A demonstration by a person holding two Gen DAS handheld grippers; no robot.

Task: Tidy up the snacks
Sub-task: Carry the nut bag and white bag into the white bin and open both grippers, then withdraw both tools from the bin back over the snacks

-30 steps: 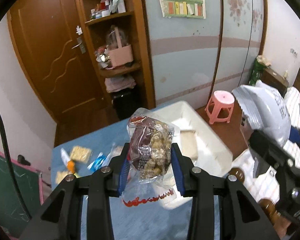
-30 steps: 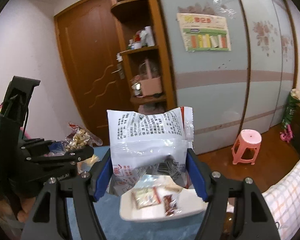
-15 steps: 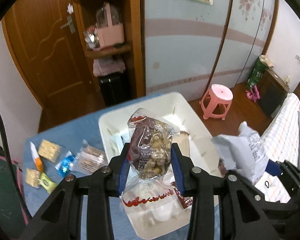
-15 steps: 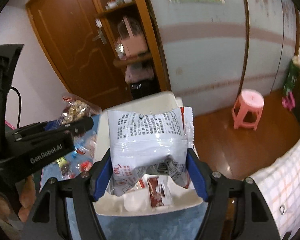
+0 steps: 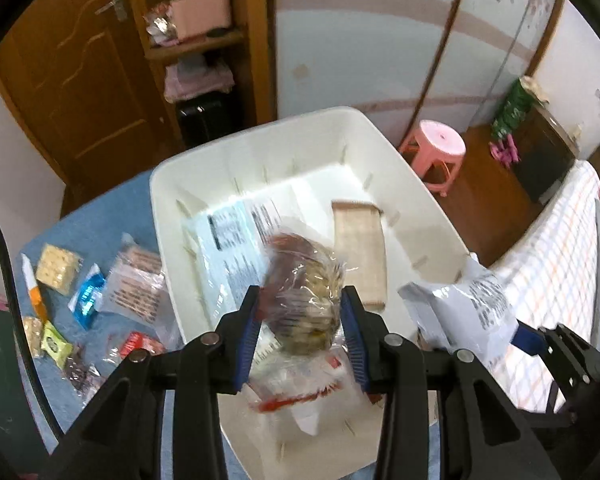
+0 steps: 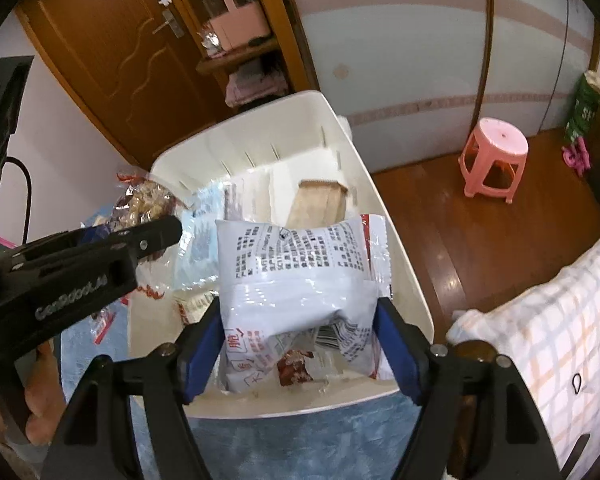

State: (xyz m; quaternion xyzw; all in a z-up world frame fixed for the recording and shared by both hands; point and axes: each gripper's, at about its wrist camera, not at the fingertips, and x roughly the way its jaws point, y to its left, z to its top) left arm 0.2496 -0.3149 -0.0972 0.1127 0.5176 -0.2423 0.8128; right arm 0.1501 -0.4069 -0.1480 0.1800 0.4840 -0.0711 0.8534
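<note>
My left gripper is shut on a clear bag of brown and pale snacks and holds it above the white bin. My right gripper is shut on a white printed snack packet, also above the white bin, near its front right side. The bin holds a pale blue packet, a tan packet and small red-brown packets. The left gripper also shows at the left of the right wrist view.
The bin stands on a blue-covered table. Several small snack packets lie on the table left of the bin. A pink stool stands on the wood floor beyond. A checked bed cover is to the right.
Both grippers have tilted down and moved over the bin with their packets still held. The bin now fills the middle of both views.
</note>
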